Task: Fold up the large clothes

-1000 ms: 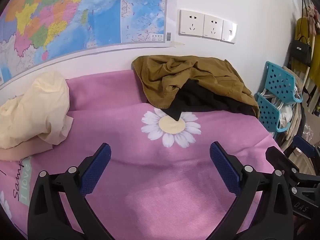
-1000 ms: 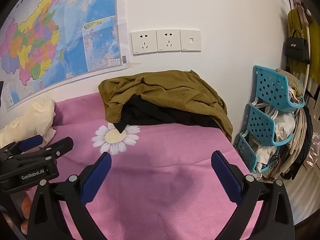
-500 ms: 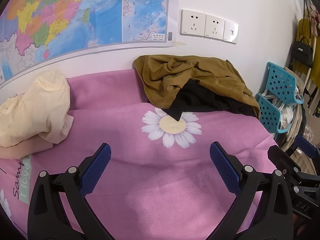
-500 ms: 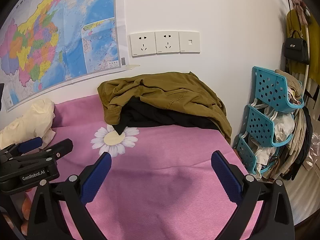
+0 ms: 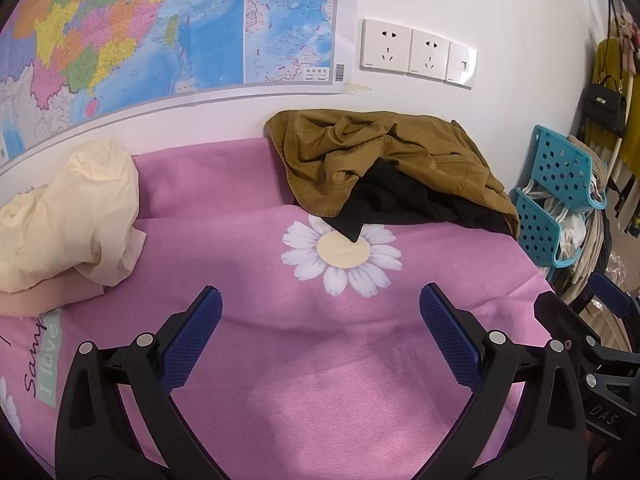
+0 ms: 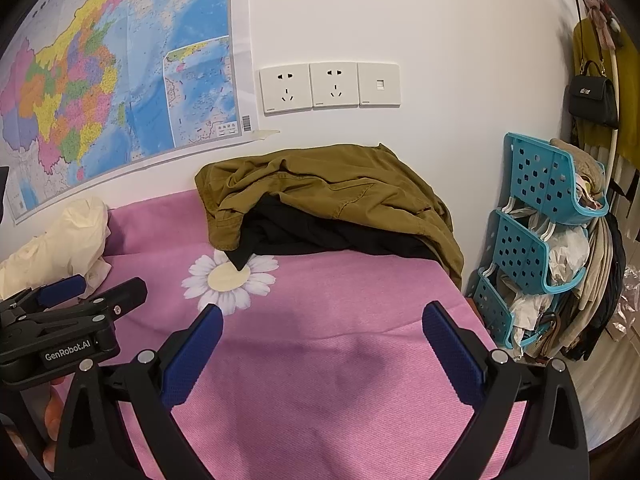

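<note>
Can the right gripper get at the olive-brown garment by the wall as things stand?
Probably yes. The right gripper is open and empty, only bare pink blanket lies between it and the olive-brown garment, which tops the black garment.

Bedspread [image 5: 328,360]: matt woven cloth. Olive jacket [image 6: 340,192]: creased matt cloth. Wall map [image 5: 140,32]: glossy paper. Teal baskets [image 6: 540,184]: perforated plastic.

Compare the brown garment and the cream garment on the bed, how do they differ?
The brown garment lies at the back right against the wall, draped over a black garment; the cream garment sits at the left with nothing dark under it. The brown one spreads wide; the cream one is bunched into a taller heap. Both are crumpled, unfolded and ungripped.
</note>
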A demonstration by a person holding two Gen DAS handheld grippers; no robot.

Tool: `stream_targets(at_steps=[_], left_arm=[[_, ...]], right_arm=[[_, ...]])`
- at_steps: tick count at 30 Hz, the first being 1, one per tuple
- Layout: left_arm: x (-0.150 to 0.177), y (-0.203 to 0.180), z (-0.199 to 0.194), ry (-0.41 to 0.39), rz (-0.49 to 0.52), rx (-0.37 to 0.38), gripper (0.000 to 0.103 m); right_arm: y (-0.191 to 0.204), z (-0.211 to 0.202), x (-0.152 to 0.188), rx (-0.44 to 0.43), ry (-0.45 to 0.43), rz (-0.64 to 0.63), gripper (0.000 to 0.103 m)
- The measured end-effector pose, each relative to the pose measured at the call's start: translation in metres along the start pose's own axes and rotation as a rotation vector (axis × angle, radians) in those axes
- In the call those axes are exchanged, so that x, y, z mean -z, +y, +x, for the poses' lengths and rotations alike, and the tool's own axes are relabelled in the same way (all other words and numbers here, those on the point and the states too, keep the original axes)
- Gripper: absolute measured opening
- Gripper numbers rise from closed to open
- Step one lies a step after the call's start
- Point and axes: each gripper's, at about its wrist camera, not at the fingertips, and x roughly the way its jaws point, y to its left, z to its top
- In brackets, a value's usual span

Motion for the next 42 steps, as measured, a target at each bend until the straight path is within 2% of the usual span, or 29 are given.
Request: stream_targets(at_steps=[42], left_arm=[[-0.0018, -0.0040, 0.0047, 0.011, -0.008, 0.007, 0.098]], right_arm=[[0.0010, 0.0058, -0.0047, -0.010, 0.007, -0.005, 0.097]])
